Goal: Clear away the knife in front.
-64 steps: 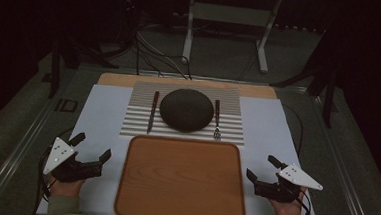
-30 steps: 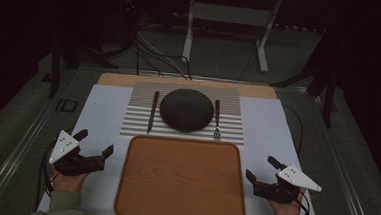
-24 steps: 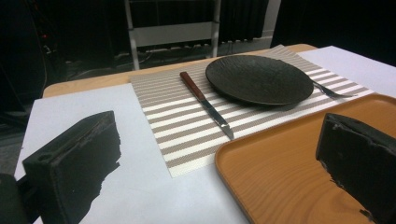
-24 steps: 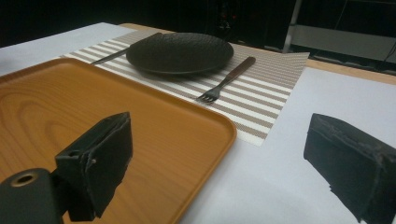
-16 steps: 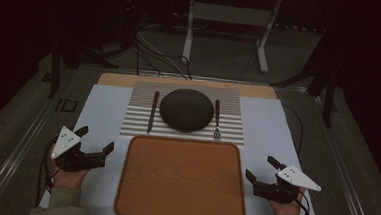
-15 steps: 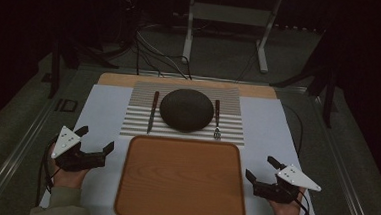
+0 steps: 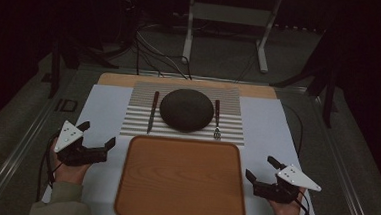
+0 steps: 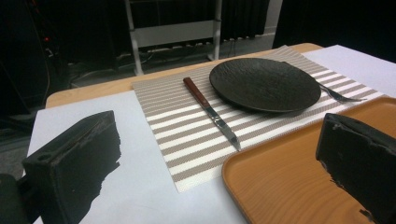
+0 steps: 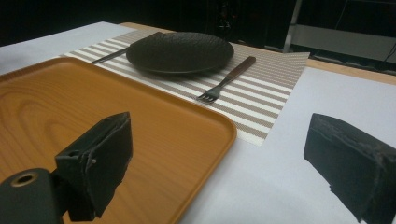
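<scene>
left gripper (image 7: 98, 137): jaws spread wide, nothing between them, hovering just left of the wooden tray (image 7: 181, 179), over the white sheet (image 7: 101, 107). seen along its own jaws in the left gripper view (image 8: 217, 163), aimed toward the knife (image 8: 211, 112) and the tray's near-left corner (image 8: 299, 172). right gripper (image 7: 259, 171): jaws also spread wide, holding nothing, just right of the tray, near its lower right corner. in the right gripper view (image 9: 219, 163) one jaw above the tray's surface (image 9: 93, 116), the other above the white sheet (image 9: 327, 98).

beyond the tray's far edge: striped placemat (image 7: 132, 121), touching or very nearly touching the tray (hard to tell exactly). on the placemat, past the tray's far side: dark round plate (image 7: 186, 110) in the middle, knife (image 7: 151, 111) to the left of the plate with reddish-brown handle away from the tray, fork (image 7: 217, 119) to the right of the plate with tines toward the tray. knife and fork both close beside the plate, not clearly touching it. tray itself bare, lying flat on the white sheet between the two grippers. each gripper held in a hand: left hand (image 7: 69, 170), right hand (image 7: 285, 211), both by the tray's near corners.
</scene>
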`<state>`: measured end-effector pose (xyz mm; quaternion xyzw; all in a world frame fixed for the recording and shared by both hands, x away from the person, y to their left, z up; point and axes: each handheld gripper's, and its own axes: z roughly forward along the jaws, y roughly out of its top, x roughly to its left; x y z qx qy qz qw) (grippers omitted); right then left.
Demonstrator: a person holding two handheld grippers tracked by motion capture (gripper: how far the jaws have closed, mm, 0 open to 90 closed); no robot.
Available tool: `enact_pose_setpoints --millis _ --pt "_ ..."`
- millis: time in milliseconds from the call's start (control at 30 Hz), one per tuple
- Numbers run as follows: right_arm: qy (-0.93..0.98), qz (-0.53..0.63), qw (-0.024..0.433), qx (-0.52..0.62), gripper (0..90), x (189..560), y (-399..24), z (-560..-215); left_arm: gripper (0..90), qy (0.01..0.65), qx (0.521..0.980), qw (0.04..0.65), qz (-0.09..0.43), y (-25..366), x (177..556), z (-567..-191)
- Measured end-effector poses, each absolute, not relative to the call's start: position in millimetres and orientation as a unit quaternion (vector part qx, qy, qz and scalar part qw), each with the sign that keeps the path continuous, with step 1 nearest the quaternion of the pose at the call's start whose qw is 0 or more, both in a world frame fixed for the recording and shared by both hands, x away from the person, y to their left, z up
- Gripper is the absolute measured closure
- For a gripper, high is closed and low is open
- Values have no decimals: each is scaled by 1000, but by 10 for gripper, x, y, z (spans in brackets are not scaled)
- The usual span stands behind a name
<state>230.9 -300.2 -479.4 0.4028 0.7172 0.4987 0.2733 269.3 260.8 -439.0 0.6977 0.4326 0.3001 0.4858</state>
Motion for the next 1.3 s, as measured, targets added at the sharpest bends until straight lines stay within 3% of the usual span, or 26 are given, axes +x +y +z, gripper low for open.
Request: enact_pose_setpoints --millis 1300 --pt "717 498 274 403 80 2309 -3002 -4792 3 426 718 455 309 2386 3048 -4282"
